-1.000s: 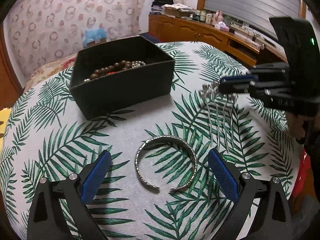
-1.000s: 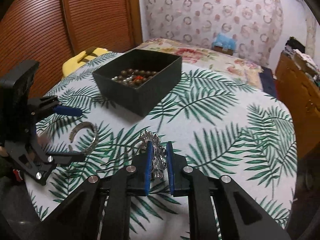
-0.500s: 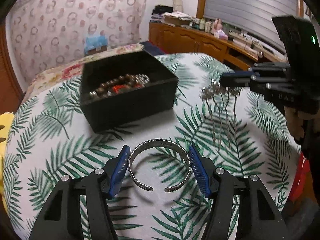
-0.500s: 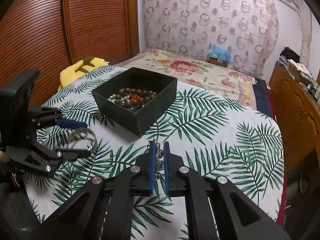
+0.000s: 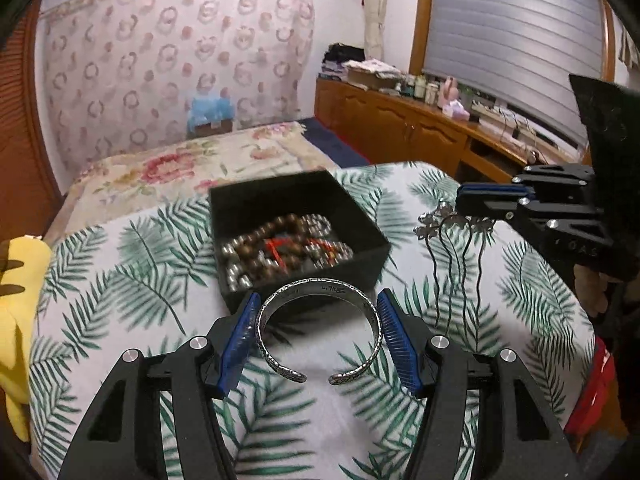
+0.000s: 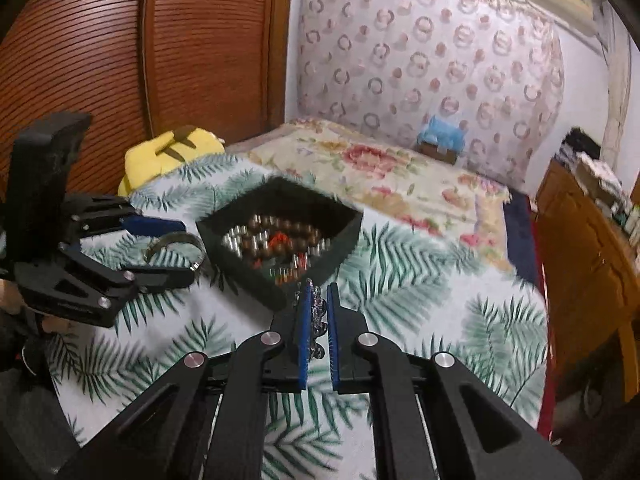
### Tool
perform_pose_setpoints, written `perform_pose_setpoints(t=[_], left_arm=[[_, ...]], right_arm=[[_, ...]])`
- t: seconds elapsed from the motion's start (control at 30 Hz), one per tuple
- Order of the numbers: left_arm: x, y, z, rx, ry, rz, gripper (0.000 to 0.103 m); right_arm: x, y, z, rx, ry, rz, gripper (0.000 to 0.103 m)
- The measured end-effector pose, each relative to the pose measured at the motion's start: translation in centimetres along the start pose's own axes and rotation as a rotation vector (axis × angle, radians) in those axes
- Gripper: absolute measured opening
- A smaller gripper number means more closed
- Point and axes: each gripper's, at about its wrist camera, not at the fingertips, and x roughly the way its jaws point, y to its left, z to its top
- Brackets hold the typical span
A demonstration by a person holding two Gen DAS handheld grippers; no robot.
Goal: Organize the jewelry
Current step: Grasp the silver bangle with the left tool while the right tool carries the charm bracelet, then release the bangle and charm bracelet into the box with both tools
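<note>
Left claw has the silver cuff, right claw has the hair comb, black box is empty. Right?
Not quite: the black box is not empty. The left wrist view shows bead bracelets lying in it. The rest holds: left claw grips the silver cuff, right claw grips the hair comb.

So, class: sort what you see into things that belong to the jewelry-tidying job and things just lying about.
Job:
- silver cuff bracelet in the left gripper
- silver hair comb in the right gripper
- black box of beaded bracelets

Lying about:
- yellow plush toy
- floral bedspread
- wooden cabinet
</note>
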Motion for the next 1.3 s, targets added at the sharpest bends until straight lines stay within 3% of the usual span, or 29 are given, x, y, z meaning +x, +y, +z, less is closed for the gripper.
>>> perform_pose_setpoints(t=[0.13,0.3,0.7,0.83,0.9,0.97,1.1,1.13,1.17,1.23,1.3], left_arm=[[0.0,0.8,1.3,-0.004,-0.020,0.015,0.058],[-0.1,1.9,2.9,-0.019,-0.053,0.030,0.058],[3.3,3.4,4.6,-0.045,-0.026,0.038,0.058],[4.0,3.2,5.0,-0.049,-0.012,0.044,0.058],[3.6,3.0,5.0,-0.049,-0.026,0.044,0.061],[3.0,2.9,5.0,-0.051,-0.038,0.057,0.074],[1.5,2.7,4.7,-0.056,-0.065,0.083,0.085],[1.1,2.6,4.6,-0.060,-0.075,0.090,0.090],[0.6,2.5,4.3,-0.065,-0.085,0.099,0.093],[-0.1,2.2,4.2,-0.063,-0.091,0.115,0.095],[-1.0,1.8,3.9,-0.060,-0.099,0.132,0.095]], right_arm=[[0.1,-0.1,2.7,-0.022,-0.035,-0.004,0.009],[3.1,-0.4,5.3,-0.027,-0.052,-0.015,0.009],[10.0,-1.6,6.3,0.083,-0.038,0.040,0.013],[10.0,-2.4,5.6,0.119,-0.044,0.051,0.032],[9.4,-3.2,5.0,0.147,-0.057,0.054,0.032],[8.5,-3.8,4.3,0.175,-0.066,0.051,0.032],[6.3,-3.9,2.9,0.200,-0.094,0.019,0.032],[5.6,-3.8,2.5,0.210,-0.103,0.014,0.037],[4.7,-3.6,2.1,0.224,-0.118,0.007,0.048],[3.5,-3.3,1.6,0.239,-0.140,-0.001,0.059],[2.3,-2.8,1.1,0.241,-0.156,-0.012,0.062]])
